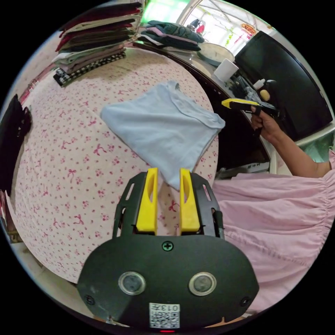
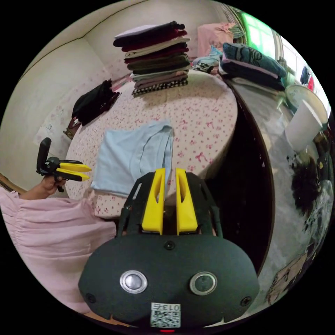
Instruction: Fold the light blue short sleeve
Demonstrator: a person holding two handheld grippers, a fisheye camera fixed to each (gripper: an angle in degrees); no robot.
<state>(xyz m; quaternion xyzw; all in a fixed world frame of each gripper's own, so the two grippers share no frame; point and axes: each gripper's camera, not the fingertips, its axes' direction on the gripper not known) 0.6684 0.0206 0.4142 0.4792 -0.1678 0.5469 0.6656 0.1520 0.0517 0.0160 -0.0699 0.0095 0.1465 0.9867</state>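
Nearest, left gripper: yellow jaws parted by a modest gap, nothing clamped; hung over the near corner of the light blue short sleeve, contact not possible to tell from this angle.
Light blue short sleeve: lay on the pink flowered bedcover, near its edge on the person's side; already folded down to a compact, roughly square packet, neckline and a sleeve hem tucked along one side.
Progress: judged mostly done; sleeves and body looked folded in, edges fairly even. Perhaps one last fold or a tidy-up and a move to the stack of folded clothes remained.
Right gripper: jaws close together with only a thin slit between, empty; held off the bed, beyond the shirt's edge. Seen too in the left gripper view, held in a hand out past the bed edge.
Left gripper view, extra: dark screen and white cup on the side surface, pink garment of the person.
Right gripper view, extra: shirt seen side-on with its layered fold line, left gripper off the near corner, black clothes by the wall, dark gap between bed and side table.
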